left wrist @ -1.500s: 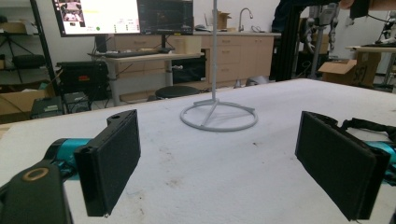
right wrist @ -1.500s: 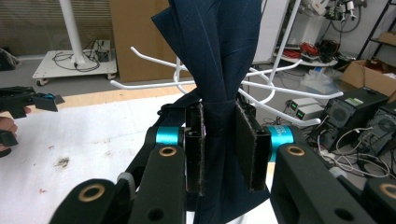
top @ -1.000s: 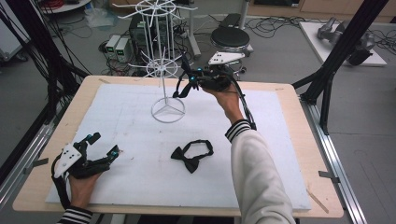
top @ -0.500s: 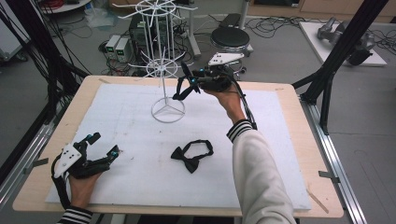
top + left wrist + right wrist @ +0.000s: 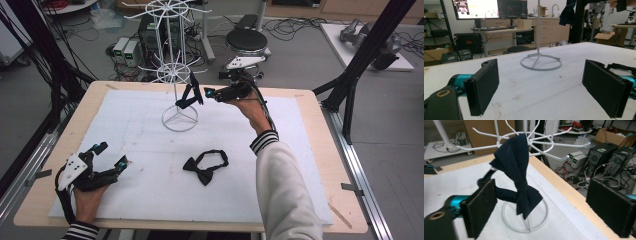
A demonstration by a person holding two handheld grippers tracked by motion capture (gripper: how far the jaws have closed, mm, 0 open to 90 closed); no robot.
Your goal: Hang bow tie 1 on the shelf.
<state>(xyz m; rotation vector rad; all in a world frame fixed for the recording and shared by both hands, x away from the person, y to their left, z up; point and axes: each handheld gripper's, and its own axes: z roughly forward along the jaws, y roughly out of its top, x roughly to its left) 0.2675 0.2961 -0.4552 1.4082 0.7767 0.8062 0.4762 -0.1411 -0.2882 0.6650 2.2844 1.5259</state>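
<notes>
Bow tie [image 5: 520, 175] hangs from rack [image 5: 529, 141] between right gripper's [image 5: 544, 210] just-released, spread fingers [image 5: 480, 207].

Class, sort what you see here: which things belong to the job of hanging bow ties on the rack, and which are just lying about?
Part of the job:
- white wire rack
- bow tie on the rack, which the right gripper has just opened to release
- second bow tie on the white mat
- left gripper, open, resting

Lying about:
- round stool
- computer boxes on the floor
</notes>
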